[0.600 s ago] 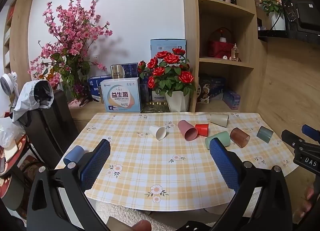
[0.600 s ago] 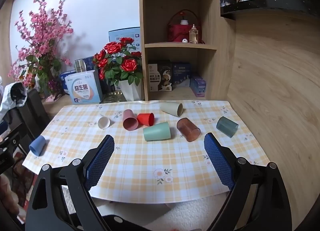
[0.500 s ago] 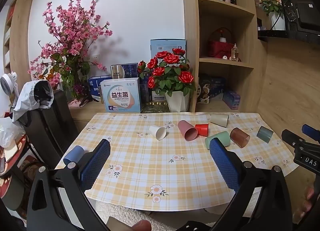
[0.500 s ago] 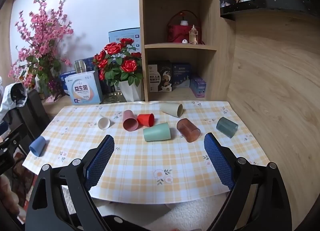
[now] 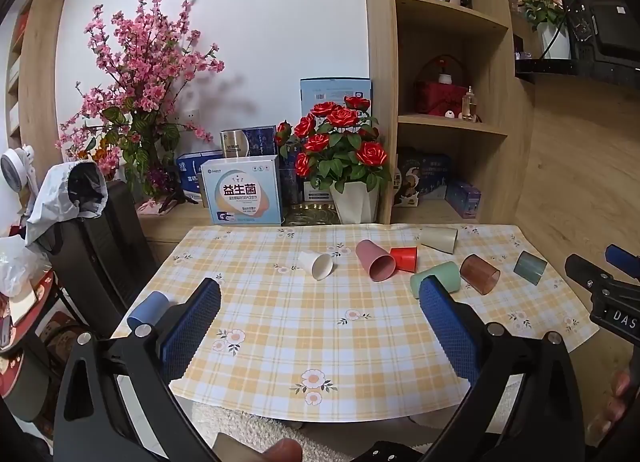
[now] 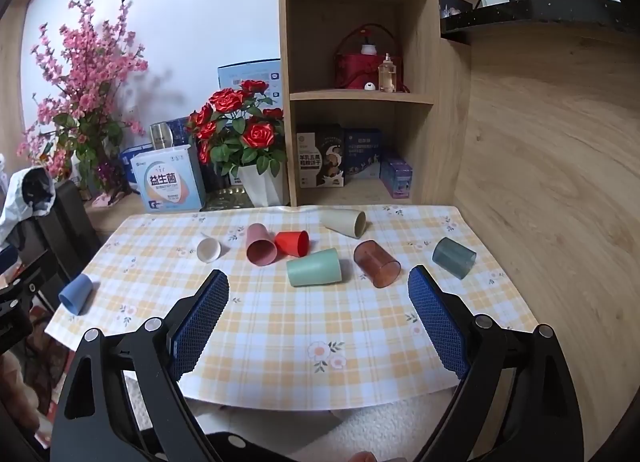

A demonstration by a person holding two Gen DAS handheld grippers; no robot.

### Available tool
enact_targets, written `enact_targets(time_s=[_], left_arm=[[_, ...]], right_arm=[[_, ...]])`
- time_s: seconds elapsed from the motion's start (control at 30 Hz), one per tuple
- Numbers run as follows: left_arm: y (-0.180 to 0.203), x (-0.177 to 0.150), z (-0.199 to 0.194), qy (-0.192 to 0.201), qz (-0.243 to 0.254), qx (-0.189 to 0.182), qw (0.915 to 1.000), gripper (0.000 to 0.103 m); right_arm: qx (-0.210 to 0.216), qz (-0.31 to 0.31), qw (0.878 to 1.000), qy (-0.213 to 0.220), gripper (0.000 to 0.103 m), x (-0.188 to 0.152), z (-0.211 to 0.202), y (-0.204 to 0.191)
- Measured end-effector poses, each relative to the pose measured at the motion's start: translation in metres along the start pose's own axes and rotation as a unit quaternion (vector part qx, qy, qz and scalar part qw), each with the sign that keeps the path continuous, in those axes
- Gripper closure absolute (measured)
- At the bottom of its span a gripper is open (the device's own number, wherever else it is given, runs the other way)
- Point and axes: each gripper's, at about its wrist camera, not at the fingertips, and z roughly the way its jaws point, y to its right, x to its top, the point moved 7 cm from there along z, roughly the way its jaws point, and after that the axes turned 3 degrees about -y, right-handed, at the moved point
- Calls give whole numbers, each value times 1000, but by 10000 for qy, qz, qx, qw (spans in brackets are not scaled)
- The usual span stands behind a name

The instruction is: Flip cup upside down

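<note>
Right wrist view showed us our right claw (image 6: 318,294) spread wide and empty, nearest the green cup (image 6: 314,268) lying sideways just ahead on the counter (image 6: 280,326), mouth facing right

Table (image 6: 280,342) under a yellow checked floral cloth (image 5: 320,342). Eight cups on it, all lying on their sides. Blue cup (image 6: 76,294) at the left edge. White cup (image 6: 209,250), pink cup (image 6: 261,244) and red cup (image 6: 293,242) mid-table, the last two touching. Beige cup (image 6: 345,222) near the back edge. Green cup (image 6: 314,268), brown cup (image 6: 376,263) and grey-green cup (image 6: 454,257) toward the right edge.
</note>
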Motion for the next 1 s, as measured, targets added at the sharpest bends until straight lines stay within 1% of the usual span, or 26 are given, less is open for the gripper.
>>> enact_targets(time_s=[0.43, 0.53, 1.0], left_arm=[[0, 0, 1, -1, 10, -6, 10000, 6], [-1, 6, -3, -1, 12, -11, 10000, 6], [-2, 10, -5, 0, -7, -3, 10000, 6]], right_arm=[[1, -4, 10000, 35, 15, 0, -2, 2], [2, -5, 10000, 39, 15, 0, -2, 2], [0, -8, 10000, 61, 15, 0, -1, 2]])
